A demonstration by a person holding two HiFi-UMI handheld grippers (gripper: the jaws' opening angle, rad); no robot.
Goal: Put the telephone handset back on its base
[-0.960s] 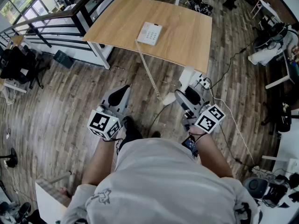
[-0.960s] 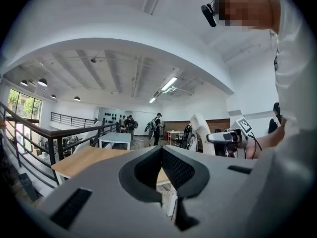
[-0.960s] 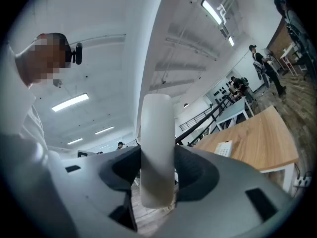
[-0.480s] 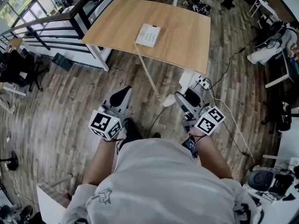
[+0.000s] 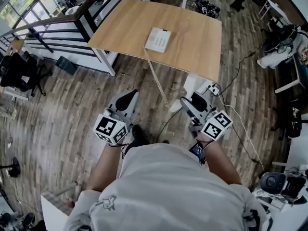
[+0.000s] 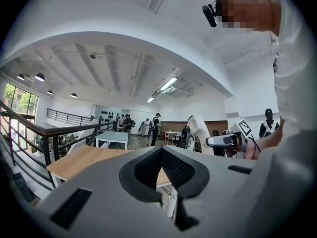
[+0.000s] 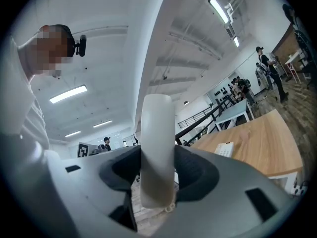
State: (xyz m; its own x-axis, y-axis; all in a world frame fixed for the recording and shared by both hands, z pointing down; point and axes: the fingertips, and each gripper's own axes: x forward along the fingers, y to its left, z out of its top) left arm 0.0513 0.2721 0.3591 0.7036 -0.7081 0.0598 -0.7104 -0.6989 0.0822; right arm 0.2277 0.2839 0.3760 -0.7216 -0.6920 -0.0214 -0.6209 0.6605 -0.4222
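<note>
Little has shifted: base [image 5: 159,39] and surface [image 5: 197,42] sit slightly lower in the head view, so the approach has barely advanced. Right hand-held gripper [image 5: 191,103] stays clamped on the handset [image 7: 157,148], well short of the base. Left hand-held gripper [image 5: 126,100] is clenched, empty.

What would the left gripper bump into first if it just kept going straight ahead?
Most likely the near edge of the table: the left gripper points level at it, with only open floor between. The coiled cord hangs close to that line, so I cannot tell if it would brush that first.
</note>
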